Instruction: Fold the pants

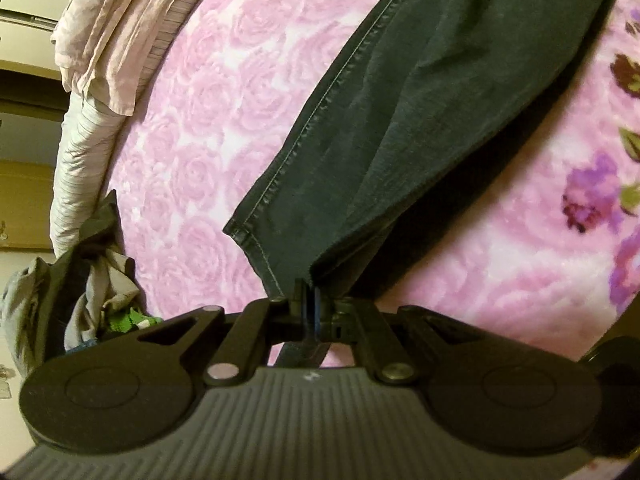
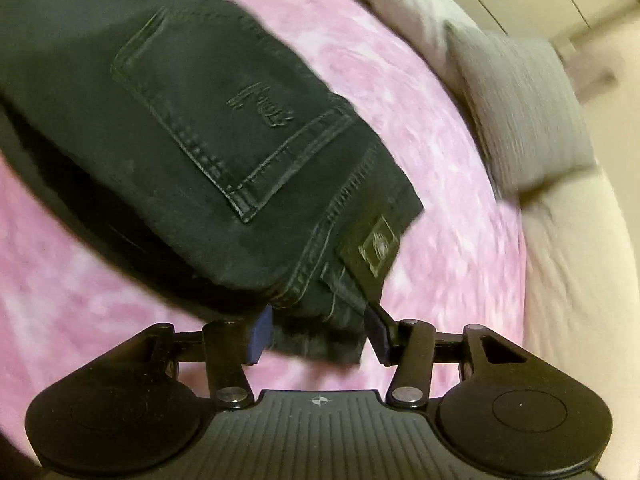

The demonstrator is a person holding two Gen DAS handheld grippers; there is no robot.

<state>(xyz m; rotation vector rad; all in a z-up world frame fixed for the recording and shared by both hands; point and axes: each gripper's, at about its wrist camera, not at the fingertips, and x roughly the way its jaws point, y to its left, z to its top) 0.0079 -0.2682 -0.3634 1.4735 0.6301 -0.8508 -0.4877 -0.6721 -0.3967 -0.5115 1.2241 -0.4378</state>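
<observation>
Nearest your left wrist camera, the left gripper has its jaws drawn together on the hem end of the pants, pinching a thin fold of dark denim between the pads. Your right gripper stands with its jaws apart: the blue pads flank the waistband corner, which lies between them without being visibly pressed. No earlier view is supplied, so treat that end as released or about to be. The pants are dark, near-black denim with lighter topstitching along the side seam, a stitched back pocket with an embroidered mark and a square waistband patch. They lie on a pink rose-patterned blanket, soft and plush in appearance, with a darker floral print at one side. The leg in the left view hangs slightly off the surface near the clamp, casting a shadow beneath. Judged from these views, the step in hand is laying a fold down onto the bed, with the waist end set first. Your next move probably calls for lowering the hem end flat, aligning its edge with the layer below, then opening the left jaws and smoothing any ridge. A grey ribbed pillow sits beyond the blanket, clear of the work.
</observation>
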